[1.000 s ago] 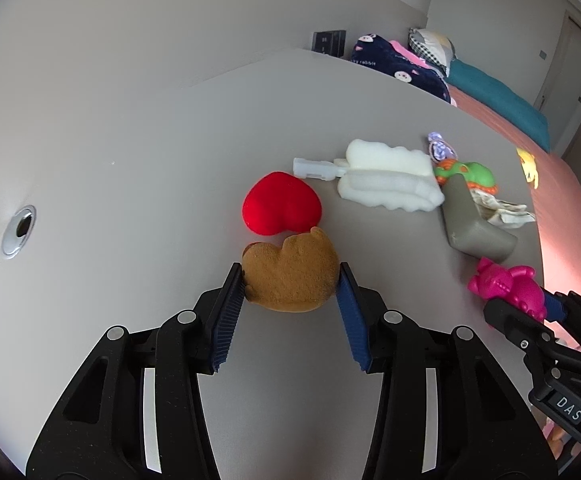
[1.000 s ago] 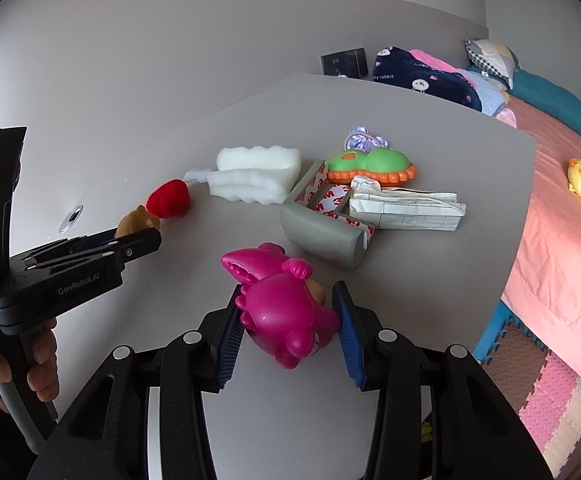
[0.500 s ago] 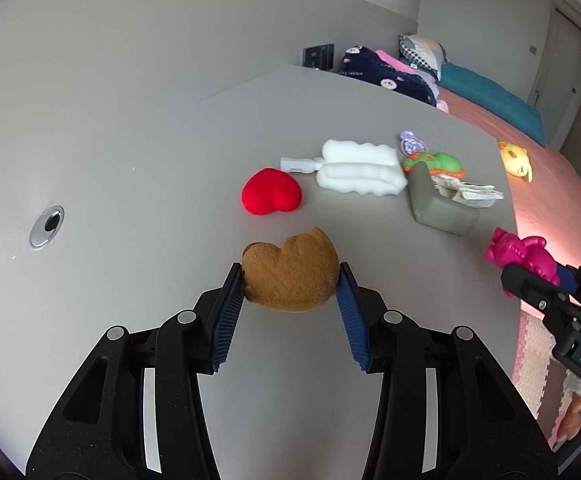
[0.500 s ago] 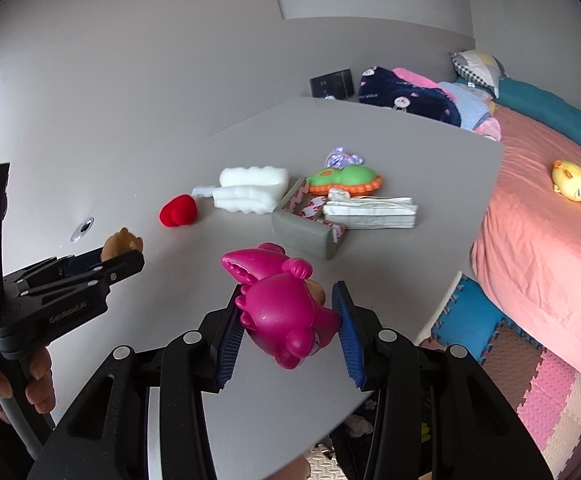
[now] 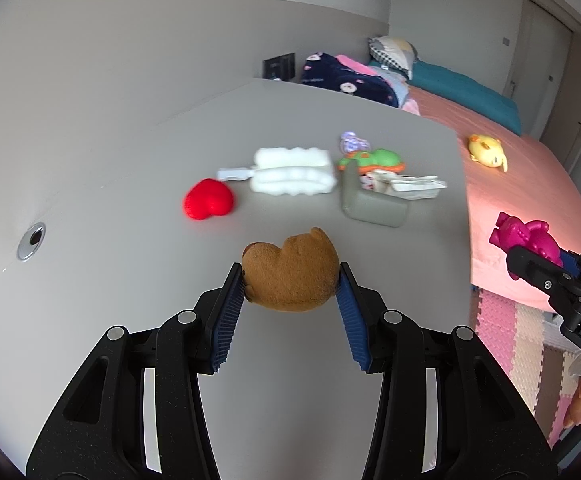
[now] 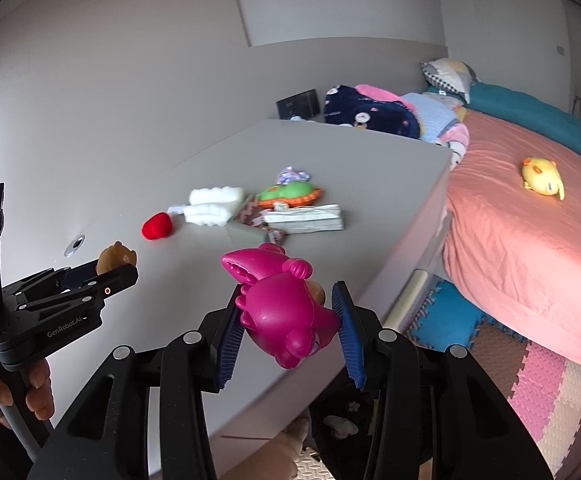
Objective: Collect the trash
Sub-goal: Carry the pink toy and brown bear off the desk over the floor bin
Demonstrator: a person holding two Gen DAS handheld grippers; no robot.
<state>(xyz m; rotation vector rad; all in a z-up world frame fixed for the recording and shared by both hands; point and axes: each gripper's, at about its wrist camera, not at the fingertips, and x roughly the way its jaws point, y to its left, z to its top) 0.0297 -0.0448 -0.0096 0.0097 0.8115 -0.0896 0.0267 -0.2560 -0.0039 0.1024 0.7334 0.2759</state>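
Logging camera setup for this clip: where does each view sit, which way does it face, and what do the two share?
Left wrist: on the left hand-held gripper, facing across the grey table toward the bed; its jaws clamp a brown toy; the right hand-held gripper enters at right.
Right wrist: on the right hand-held gripper, facing the table corner and bed, clamping a pink toy; the left hand-held gripper and the person's fingers show at left.
Shared: red heart, white foam, yellow plush.
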